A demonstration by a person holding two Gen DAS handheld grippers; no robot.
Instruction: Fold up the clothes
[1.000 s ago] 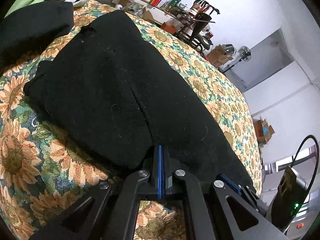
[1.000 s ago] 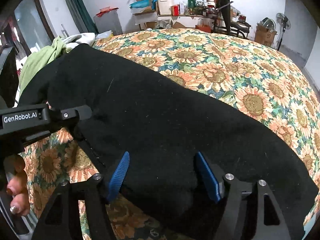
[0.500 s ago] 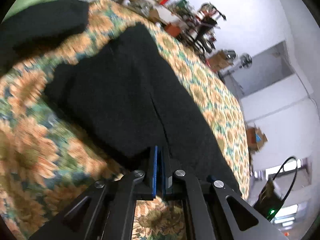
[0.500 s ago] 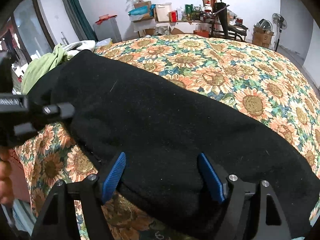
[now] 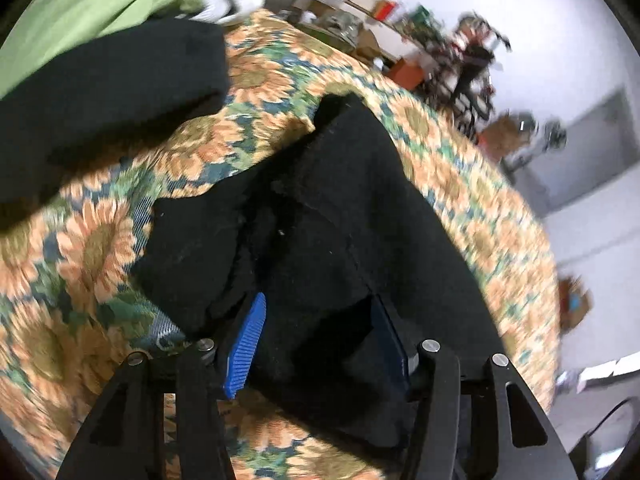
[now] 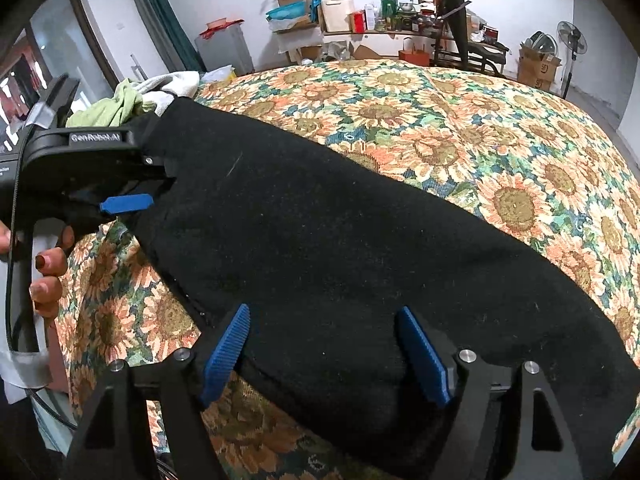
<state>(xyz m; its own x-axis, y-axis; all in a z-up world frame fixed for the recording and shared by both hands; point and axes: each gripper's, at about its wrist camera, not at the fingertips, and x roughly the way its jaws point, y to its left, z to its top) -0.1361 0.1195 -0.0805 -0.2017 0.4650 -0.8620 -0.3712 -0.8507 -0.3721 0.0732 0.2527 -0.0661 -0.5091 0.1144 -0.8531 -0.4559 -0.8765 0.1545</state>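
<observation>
A black garment [image 6: 320,240] lies in a long folded band across the sunflower bedspread [image 6: 500,152]. In the left wrist view its near end [image 5: 320,240] is bunched and rumpled. My left gripper [image 5: 320,332] is open, its blue pads either side of that bunched cloth. It also shows at the left of the right wrist view [image 6: 132,196], at the garment's left end. My right gripper [image 6: 324,348] is open, with its pads straddling the near folded edge.
A second black garment [image 5: 100,92], a green one [image 5: 92,8] and a white one [image 6: 176,84] are piled at the bed's far left. Shelves, boxes, a chair and fans [image 6: 572,40] line the far wall.
My left gripper was shut on the garment's edge and has opened, after swinging left and bunching the cloth. My right gripper stays open and has hardly moved.
</observation>
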